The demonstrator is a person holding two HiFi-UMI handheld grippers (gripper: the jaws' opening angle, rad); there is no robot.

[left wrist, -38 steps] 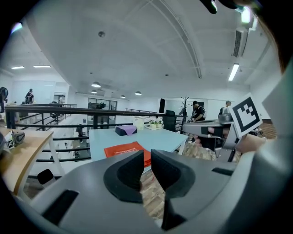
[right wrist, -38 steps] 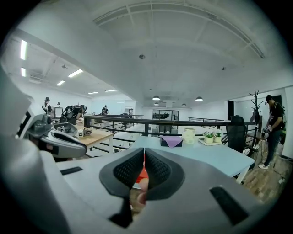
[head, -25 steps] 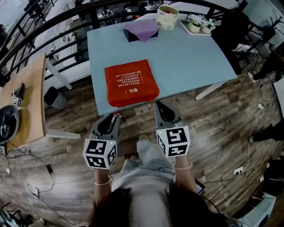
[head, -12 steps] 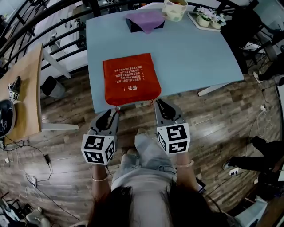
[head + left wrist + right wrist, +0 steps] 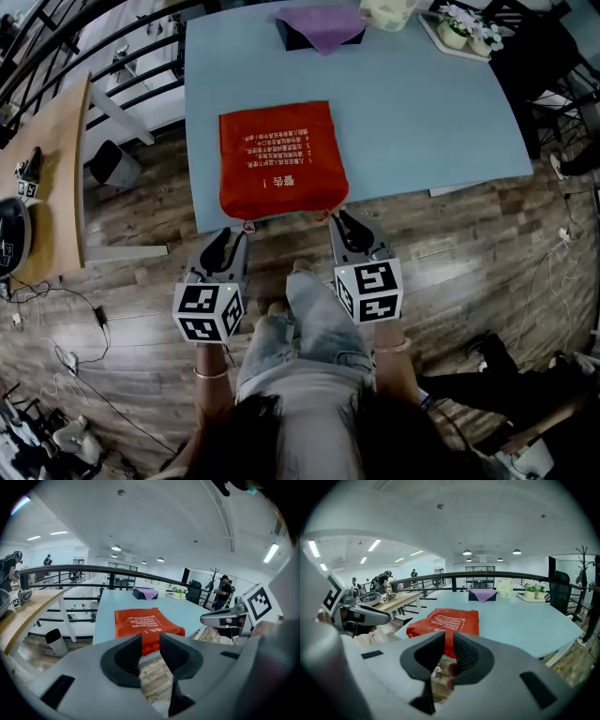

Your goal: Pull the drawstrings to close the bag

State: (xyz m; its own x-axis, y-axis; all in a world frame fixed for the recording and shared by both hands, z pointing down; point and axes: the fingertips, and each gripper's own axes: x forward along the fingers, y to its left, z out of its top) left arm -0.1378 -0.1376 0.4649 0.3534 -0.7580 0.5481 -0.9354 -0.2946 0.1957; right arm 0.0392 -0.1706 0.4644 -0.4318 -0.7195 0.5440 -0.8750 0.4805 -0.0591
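Note:
A red drawstring bag (image 5: pixel 281 159) with white print lies flat on the light blue table (image 5: pixel 422 112), its gathered mouth at the near edge. Short red cord ends (image 5: pixel 247 228) hang at both near corners. My left gripper (image 5: pixel 236 237) hovers just off the table edge below the left corner. Its jaws are opening, with nothing between them in the left gripper view (image 5: pixel 150 641). My right gripper (image 5: pixel 338 218) sits at the right corner, its jaws opening to a narrow gap (image 5: pixel 449 641). Both gripper views look over the bag (image 5: pixel 145 623) (image 5: pixel 449 619).
At the table's far end are a purple cloth on a dark box (image 5: pixel 323 21), a cup (image 5: pixel 389 11) and a tray of small plants (image 5: pixel 464 23). A wooden desk (image 5: pixel 56 187) and a bin (image 5: pixel 112 164) stand left. The person's legs (image 5: pixel 305 323) are below, over wood floor.
The gap between each gripper's jaws has widened. The cords no longer run taut to the grippers. The head view has tipped, so the table sits higher in the picture.

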